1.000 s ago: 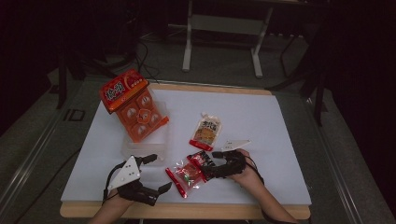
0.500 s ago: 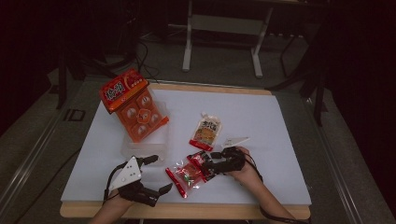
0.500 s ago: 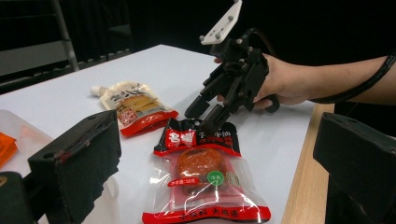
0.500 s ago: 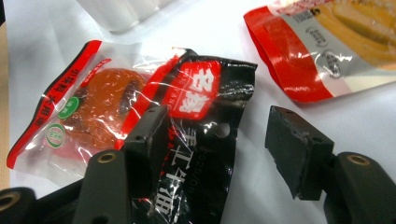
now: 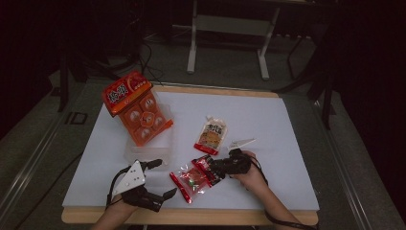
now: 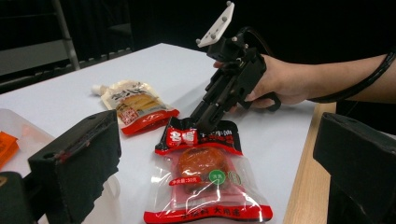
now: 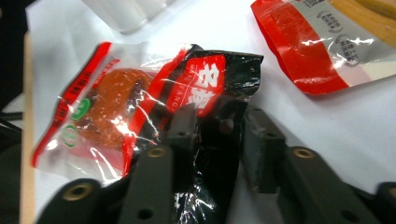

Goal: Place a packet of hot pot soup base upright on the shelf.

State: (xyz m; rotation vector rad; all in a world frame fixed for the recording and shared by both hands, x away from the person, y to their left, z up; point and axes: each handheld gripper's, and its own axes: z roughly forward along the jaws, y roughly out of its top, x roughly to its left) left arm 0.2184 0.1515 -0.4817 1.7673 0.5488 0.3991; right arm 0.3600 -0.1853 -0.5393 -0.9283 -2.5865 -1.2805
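**Desk:** Right gripper first: what is it doing?

**Photographer:** Clamped on the black top edge of the red snack packet, near the front edge of the white table. The right gripper view shows the black film bunched between the two jaws; the left gripper view shows the same jaws angled down onto the packet's header. The clear end, with the brown snack inside, lies flat on the table.

**Desk:** And the left gripper?

**Photographer:** Jaws spread wide, holding nothing, just beside the packet's other end and aimed at it.

**Desk:** Run the rest, big to small.

**Photographer:** Orange multi-cup pack at the far left, leaning on a clear plastic tub. Then a tan-and-red pouch at mid-table, well clear of the packet. Smallest, a white scrap beside the right hand.

**Desk:** Advice for the step?

**Photographer:** My read: the packet is gripped only by its thin sealed edge, so the film may slip or tear. Lift slowly and keep it low. If the left gripper joins, it should close on the red bottom seal, not on the snack. Steer around the pouch on any move toward the tub.
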